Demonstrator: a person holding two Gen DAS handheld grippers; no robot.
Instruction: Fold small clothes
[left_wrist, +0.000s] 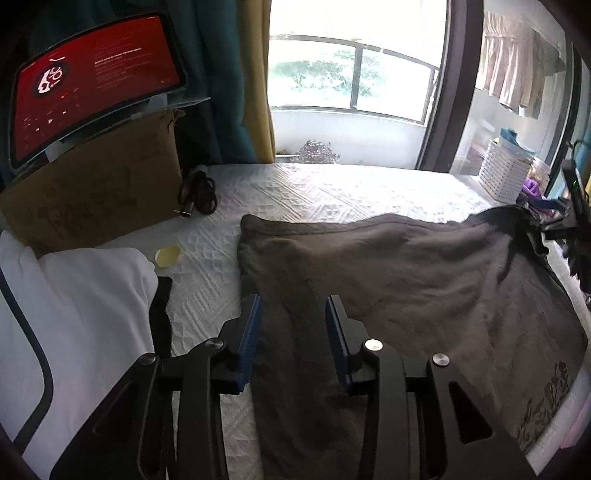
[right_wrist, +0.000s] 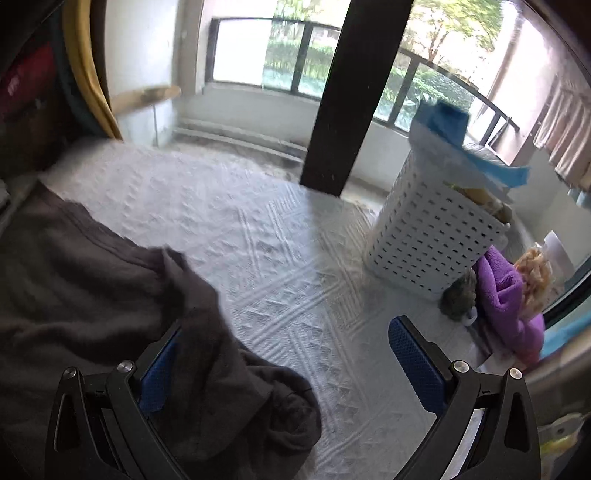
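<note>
A dark grey garment (left_wrist: 388, 280) lies spread on the white quilted bed (left_wrist: 314, 188), with a printed pattern near its right hem. My left gripper (left_wrist: 291, 306) is open, its blue pads hovering over the garment's left part, nothing between them. In the right wrist view the same garment (right_wrist: 85, 280) lies at the left, its edge bunched up. My right gripper (right_wrist: 288, 343) is wide open; its left pad is partly covered by a fold of the cloth, its right pad is over bare bed (right_wrist: 295, 258).
A white garment with dark trim (left_wrist: 74, 317) lies at the left beside a cardboard box (left_wrist: 96, 184) with a red screen on it. A black cable bundle (left_wrist: 197, 192) and a yellow disc (left_wrist: 168, 255) lie on the bed. A white laundry basket (right_wrist: 432, 236) and purple cloth (right_wrist: 509, 295) stand right.
</note>
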